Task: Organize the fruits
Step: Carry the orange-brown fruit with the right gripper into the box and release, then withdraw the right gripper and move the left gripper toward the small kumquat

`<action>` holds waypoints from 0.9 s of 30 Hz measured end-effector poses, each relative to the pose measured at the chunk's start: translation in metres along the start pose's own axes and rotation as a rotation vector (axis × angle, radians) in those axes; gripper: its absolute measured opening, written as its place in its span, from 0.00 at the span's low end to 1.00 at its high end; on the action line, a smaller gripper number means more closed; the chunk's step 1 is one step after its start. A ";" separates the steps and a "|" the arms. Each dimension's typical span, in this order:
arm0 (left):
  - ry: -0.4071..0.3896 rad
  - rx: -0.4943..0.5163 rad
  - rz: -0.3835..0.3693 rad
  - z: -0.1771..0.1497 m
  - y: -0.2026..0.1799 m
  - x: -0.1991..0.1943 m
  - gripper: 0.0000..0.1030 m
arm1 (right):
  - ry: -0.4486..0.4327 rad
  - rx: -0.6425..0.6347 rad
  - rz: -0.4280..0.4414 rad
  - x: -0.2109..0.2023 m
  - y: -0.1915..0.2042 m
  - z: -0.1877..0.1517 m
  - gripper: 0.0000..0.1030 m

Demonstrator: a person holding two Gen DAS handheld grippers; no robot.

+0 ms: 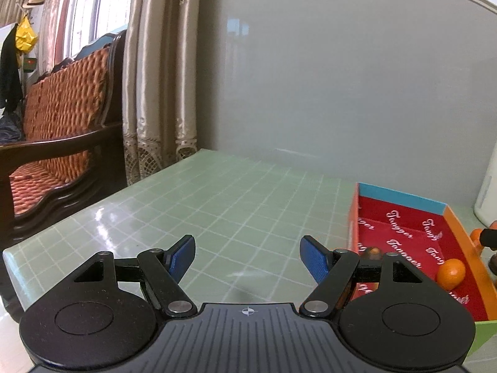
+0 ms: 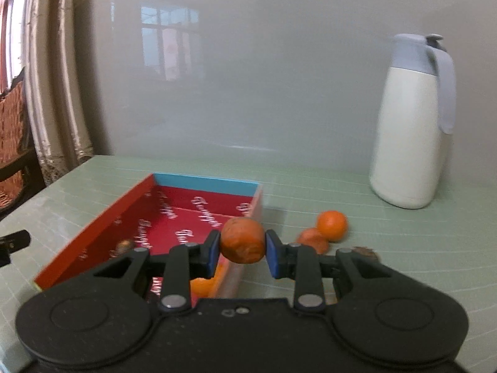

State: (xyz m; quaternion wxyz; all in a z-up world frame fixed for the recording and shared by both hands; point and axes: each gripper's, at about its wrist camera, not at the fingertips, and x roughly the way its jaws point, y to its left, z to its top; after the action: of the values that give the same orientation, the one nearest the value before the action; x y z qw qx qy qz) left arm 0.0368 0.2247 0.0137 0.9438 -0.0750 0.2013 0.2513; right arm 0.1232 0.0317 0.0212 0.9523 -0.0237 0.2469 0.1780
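My right gripper (image 2: 243,252) is shut on a dull orange fruit (image 2: 243,240) and holds it above the right wall of a red box (image 2: 174,214) with a blue far wall. The box holds an orange (image 2: 202,284) and a brown fruit (image 2: 124,245). Two oranges (image 2: 331,225) (image 2: 312,239) and a brown fruit (image 2: 365,252) lie on the table right of the box. My left gripper (image 1: 247,259) is open and empty over the green mat, left of the box (image 1: 403,233), which shows an orange (image 1: 451,273) and a brown fruit (image 1: 371,252).
A white jug (image 2: 413,124) with a grey lid stands at the back right. A grey wall backs the table. A wooden bench (image 1: 62,143) and curtains (image 1: 158,93) stand left of the table's edge.
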 end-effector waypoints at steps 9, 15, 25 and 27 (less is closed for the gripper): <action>0.011 -0.010 0.038 -0.002 0.018 0.005 0.72 | 0.013 -0.027 0.068 0.007 0.035 -0.002 0.28; 0.015 -0.017 0.051 -0.003 0.026 0.007 0.72 | 0.028 -0.037 0.090 0.014 0.049 -0.005 0.29; 0.011 -0.019 0.032 -0.003 0.022 0.004 0.72 | -0.024 -0.017 0.060 0.006 0.040 -0.004 0.36; 0.010 -0.015 0.013 -0.002 0.015 0.003 0.72 | -0.036 -0.004 0.040 0.001 0.028 -0.003 0.42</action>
State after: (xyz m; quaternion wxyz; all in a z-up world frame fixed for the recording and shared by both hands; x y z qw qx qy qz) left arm 0.0308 0.2389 0.0098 0.9404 -0.0822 0.2048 0.2588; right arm 0.1127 0.0581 0.0193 0.9528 -0.0174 0.2298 0.1979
